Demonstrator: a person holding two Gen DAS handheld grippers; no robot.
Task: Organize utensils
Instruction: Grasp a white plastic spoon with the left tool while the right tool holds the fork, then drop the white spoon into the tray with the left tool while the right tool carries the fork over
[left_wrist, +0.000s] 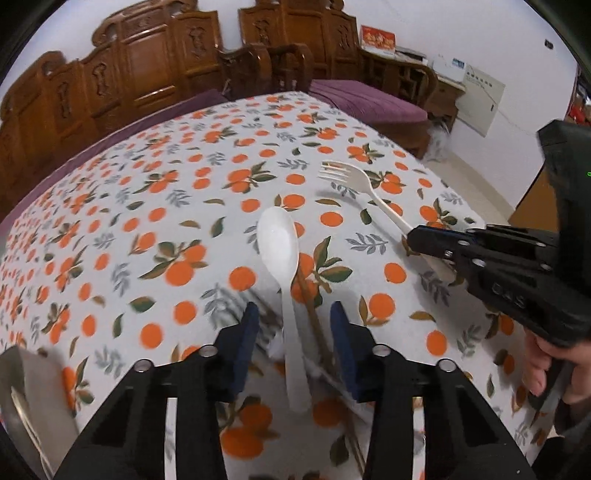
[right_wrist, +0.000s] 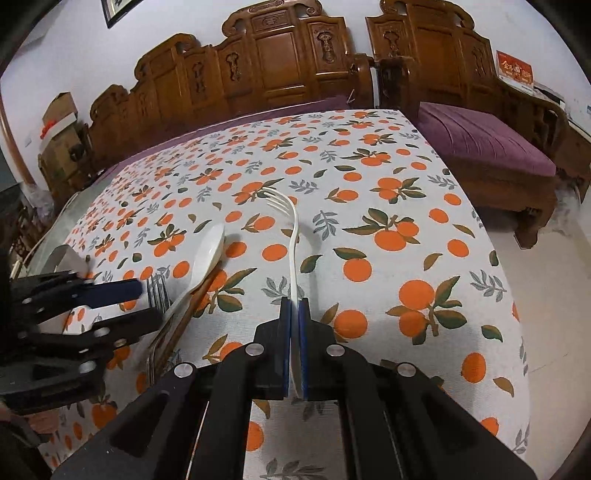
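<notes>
- The right gripper is clamped tight on the handle of the white plastic fork, tines pointing away and lifted clear of the orange-print tablecloth.
- The left gripper stands at a narrow gap, its blue pads flanking the handle of the white plastic spoon without pressing it; nothing is gripped there.
- The spoon lies on the cloth, bowl pointing away, alongside brown chopsticks; in the right wrist view a metal fork lies just beside them.
- The step in hand looks like picking up the spoon. To do it well, centre the handle between the pads, lower until the tips nearly meet the cloth, then close squarely on the handle alone.
- Keep the right-side pad from catching the chopsticks, which lie very near the handle.
- A pale, metallic object sits at the left edge of the left wrist view, perhaps a tray or holder, but too blurred to be sure.
- Keep the two grippers well apart while lifting, so the held fork does not knock the spoon.
</notes>
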